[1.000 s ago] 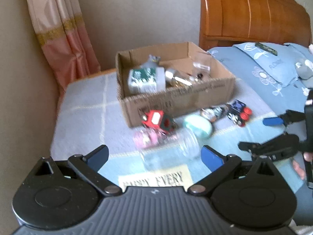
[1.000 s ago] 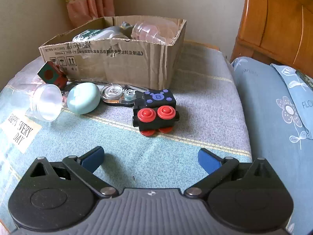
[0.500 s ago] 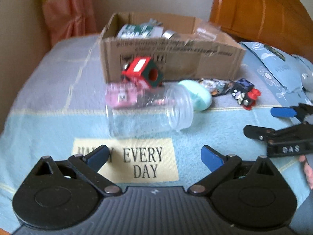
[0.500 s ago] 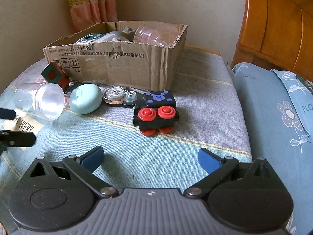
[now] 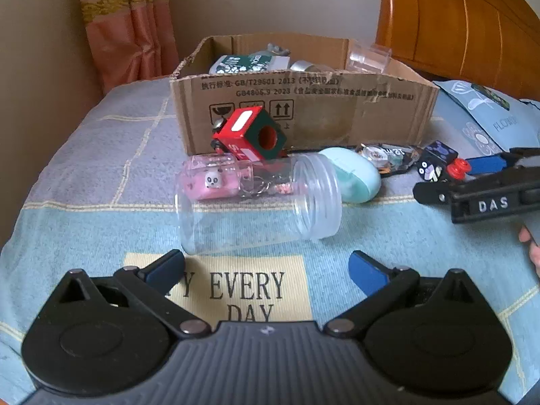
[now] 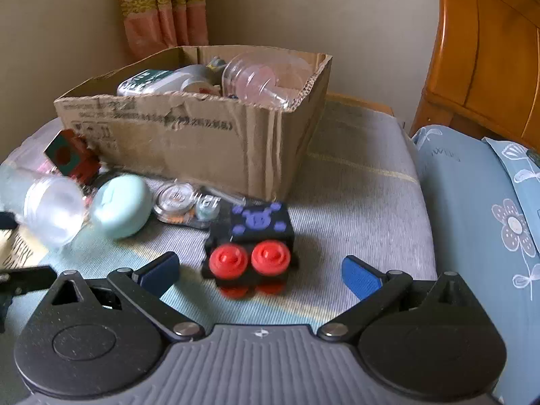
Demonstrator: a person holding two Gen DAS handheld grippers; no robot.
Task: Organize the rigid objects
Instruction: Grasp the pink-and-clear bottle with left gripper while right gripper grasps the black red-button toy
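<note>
Both hand-held grippers are released: the left (image 5: 265, 263) faces the jar (image 5: 256, 202) at frame centre, the right (image 6: 260, 270) faces the black toy (image 6: 251, 239) at lower centre, before the box (image 6: 202, 128).

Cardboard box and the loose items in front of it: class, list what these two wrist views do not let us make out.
- Cardboard box contents: the front wall hides the lower parts in both views.
- Black toy with red knobs: motion-blurred in the right wrist view; mostly behind the right gripper in the left.
- Pink keychain: seen only through the clear jar.
- Flat clear case: print too small and blurred to read.
</note>
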